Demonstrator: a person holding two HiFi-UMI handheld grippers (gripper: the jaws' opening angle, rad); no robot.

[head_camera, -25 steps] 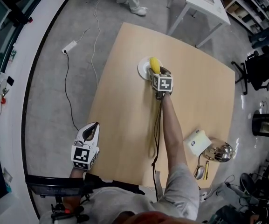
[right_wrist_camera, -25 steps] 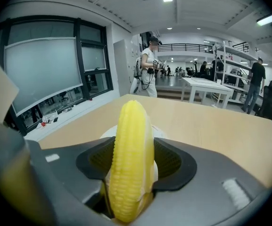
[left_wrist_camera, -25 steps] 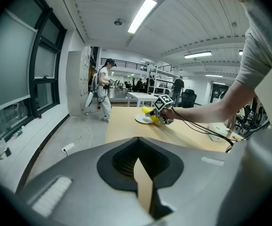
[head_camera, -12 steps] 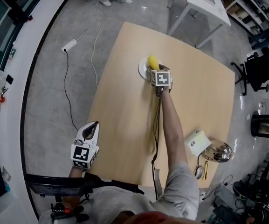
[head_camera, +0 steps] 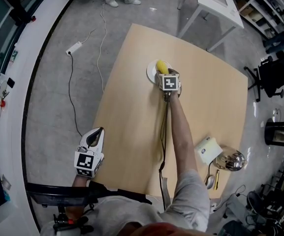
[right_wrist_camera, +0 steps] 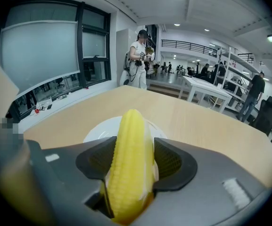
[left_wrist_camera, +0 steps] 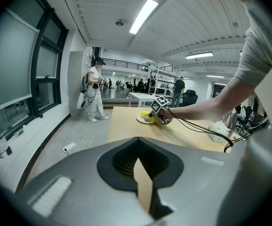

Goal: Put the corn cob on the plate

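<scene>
Head view: over the last second your right tool (head_camera: 164, 74) has crept a little further over the small round white plate (head_camera: 151, 73). The yellow corn cob (head_camera: 161, 66) now hangs above that plate, so I judge only lowering and release remain. The plate lies toward the far side of the pale wooden surface (head_camera: 132, 122).

Left gripper view: your left tool (left_wrist_camera: 138, 140), well back from the plate, is closed on nothing.

Right gripper view: the jaws clamp the cob's sides, held apart by its width, with its tip over the plate.
</scene>
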